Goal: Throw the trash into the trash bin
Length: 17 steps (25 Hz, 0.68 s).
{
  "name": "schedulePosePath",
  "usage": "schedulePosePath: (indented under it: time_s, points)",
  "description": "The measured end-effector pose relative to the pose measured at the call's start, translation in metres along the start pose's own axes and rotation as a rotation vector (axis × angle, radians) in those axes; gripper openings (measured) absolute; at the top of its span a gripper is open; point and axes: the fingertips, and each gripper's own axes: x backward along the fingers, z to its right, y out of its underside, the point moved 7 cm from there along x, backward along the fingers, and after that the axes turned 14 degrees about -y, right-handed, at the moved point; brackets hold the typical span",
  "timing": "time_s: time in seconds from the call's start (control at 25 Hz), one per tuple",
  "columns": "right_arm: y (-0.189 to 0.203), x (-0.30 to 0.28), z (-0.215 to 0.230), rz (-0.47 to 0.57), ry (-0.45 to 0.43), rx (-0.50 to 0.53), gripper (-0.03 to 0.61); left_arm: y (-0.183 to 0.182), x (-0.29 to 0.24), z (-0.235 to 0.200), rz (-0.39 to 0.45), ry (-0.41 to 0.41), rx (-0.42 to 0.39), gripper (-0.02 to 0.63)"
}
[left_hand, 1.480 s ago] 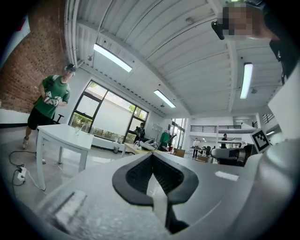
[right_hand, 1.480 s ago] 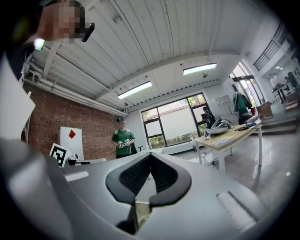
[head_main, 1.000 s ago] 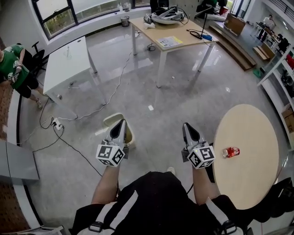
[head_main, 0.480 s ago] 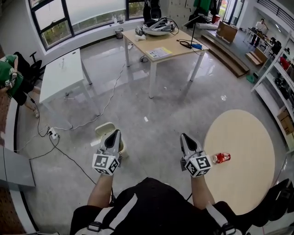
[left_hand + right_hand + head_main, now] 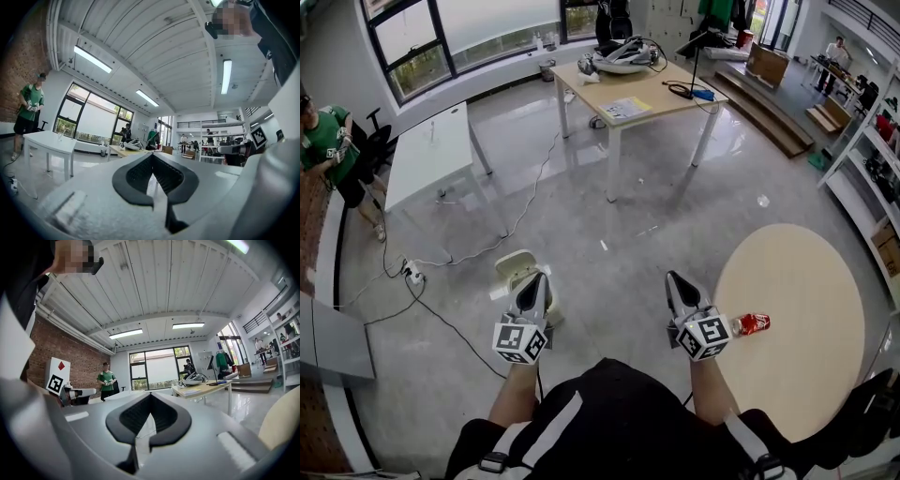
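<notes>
Cables (image 5: 525, 202) are trailed across the glossy grey floor from a power strip (image 5: 413, 274) toward a white table (image 5: 431, 150). Beyond it a wooden table (image 5: 628, 89) is loaded with gear. A person in a green shirt (image 5: 323, 141) is seen at the far left, and shelving (image 5: 872, 159) is set along the right edge.

The cream trash bin (image 5: 514, 266) is stood on the floor and is partly covered in the head view by the left gripper (image 5: 535, 279). The trash, a crushed red can (image 5: 751, 324), is laid on its side on the round table (image 5: 806, 281), just beside the marker cube of the right gripper (image 5: 673, 277).

On both grippers the jaws are brought together at the tips, so that only the diamond-shaped hollow between the black pads (image 5: 136, 176) is left. Nothing is clamped in either one.
</notes>
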Motion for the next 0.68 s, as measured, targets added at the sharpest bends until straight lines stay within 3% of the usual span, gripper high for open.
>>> schedulePosePath:
  time_s: [0.28, 0.68]
  points:
    - [0.003, 0.008, 0.005, -0.007, 0.003, -0.008, 0.005, 0.013, 0.005, 0.002, -0.028, -0.012, -0.003, 0.002]
    - [-0.003, 0.016, 0.012, -0.004, 0.028, -0.006, 0.005, -0.006, 0.001, 0.014, 0.029, 0.019, 0.009, 0.002]
